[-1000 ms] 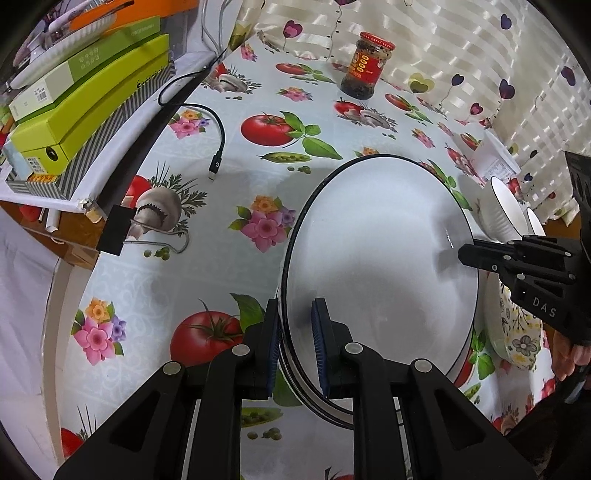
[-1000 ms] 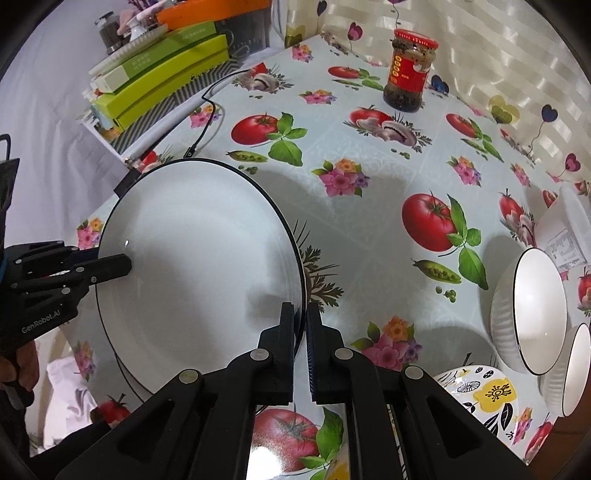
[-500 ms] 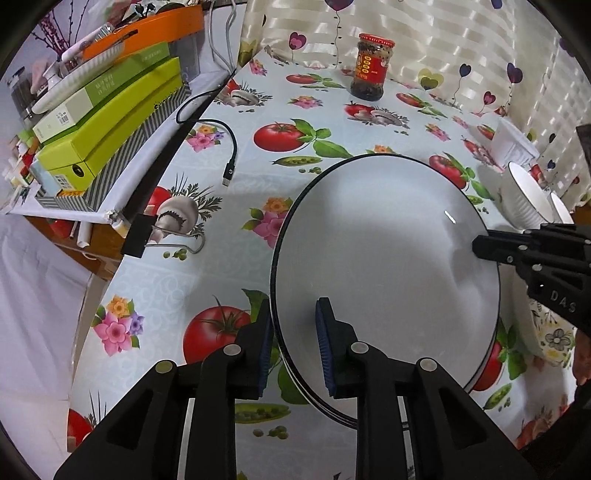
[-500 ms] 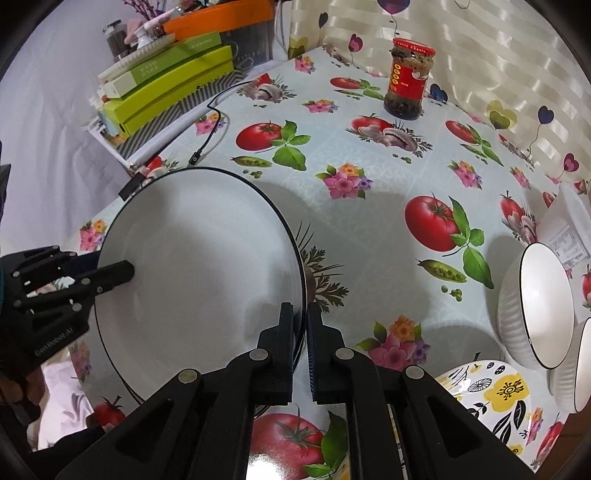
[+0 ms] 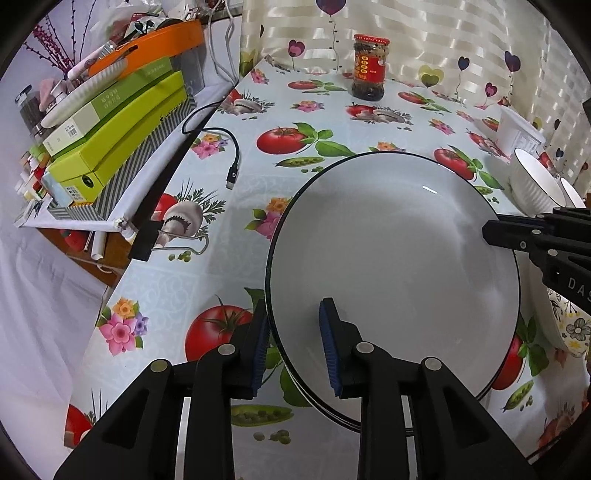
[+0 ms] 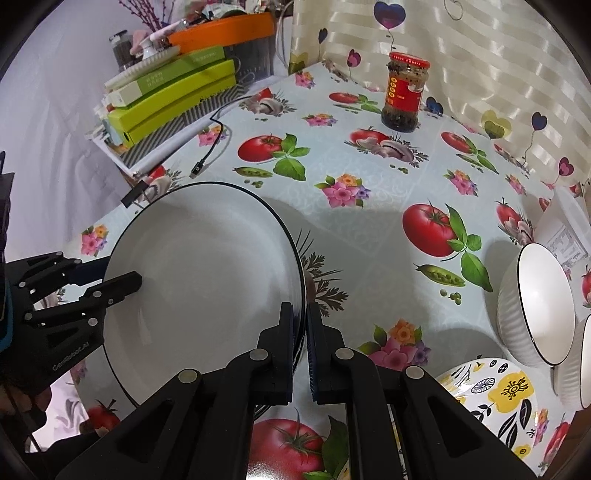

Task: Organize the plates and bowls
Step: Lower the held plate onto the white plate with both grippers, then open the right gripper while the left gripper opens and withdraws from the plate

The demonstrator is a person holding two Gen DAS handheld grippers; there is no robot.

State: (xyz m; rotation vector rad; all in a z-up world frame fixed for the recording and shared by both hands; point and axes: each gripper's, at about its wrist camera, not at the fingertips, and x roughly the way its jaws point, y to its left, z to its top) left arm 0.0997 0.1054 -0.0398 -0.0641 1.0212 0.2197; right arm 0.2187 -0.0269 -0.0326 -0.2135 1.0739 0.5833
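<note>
White plate [image 5: 391, 258] held at opposite rims above the worktop [image 5: 258, 155]; right gripper [image 6: 300, 334] clamped narrowly on its near edge, as a second ago; left gripper [image 5: 293, 343] straddles the rim, its fingers wider apart than before and the inner pad clear of the surface; two white bowls [image 6: 535, 306] and a patterned dish [image 6: 495, 391] sit unmoved at the right.

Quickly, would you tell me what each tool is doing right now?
Left tool: open, straddling the white plate rim.
Right tool: shut on the white plate's opposite rim.

Heart-print curtain [image 5: 424, 33] behind vegetable-print tablecloth [image 5: 258, 155]
</note>
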